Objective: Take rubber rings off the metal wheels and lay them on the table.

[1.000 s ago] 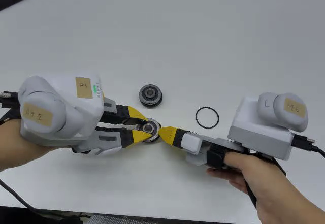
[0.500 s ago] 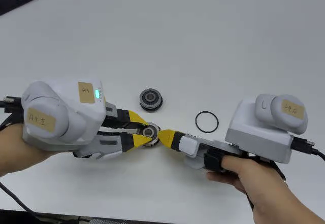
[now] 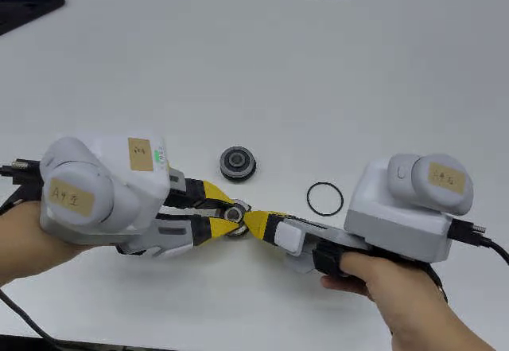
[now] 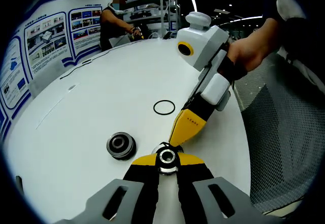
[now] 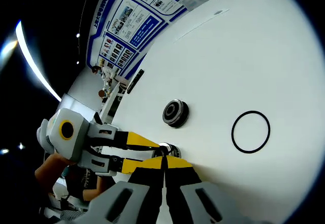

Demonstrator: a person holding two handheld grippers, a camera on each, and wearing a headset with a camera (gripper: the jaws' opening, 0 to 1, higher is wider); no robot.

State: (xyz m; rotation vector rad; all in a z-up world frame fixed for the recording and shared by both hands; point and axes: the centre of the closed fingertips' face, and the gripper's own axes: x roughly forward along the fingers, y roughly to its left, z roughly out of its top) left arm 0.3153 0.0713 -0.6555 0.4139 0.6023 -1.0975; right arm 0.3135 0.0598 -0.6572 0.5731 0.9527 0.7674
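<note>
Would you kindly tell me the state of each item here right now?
left gripper: shut on held wheel.
right gripper: shut, tips at held wheel's rim.
held wheel: clamped in left jaws.
second wheel: flat on table, untouched.
loose rubber ring: flat on table.

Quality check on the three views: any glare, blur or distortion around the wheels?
Head view: soft even light, faint shadows on the table, held wheel sharp. Left gripper view: heavy fisheye curves the table edge; ceiling lights glare. Right gripper view: rolled, fisheye, light streak at left; ring crisp.

White table [image 3: 382, 72], metal wheel [image 3: 238, 162], rubber ring [image 3: 324, 199], phone [image 3: 28, 5]
</note>
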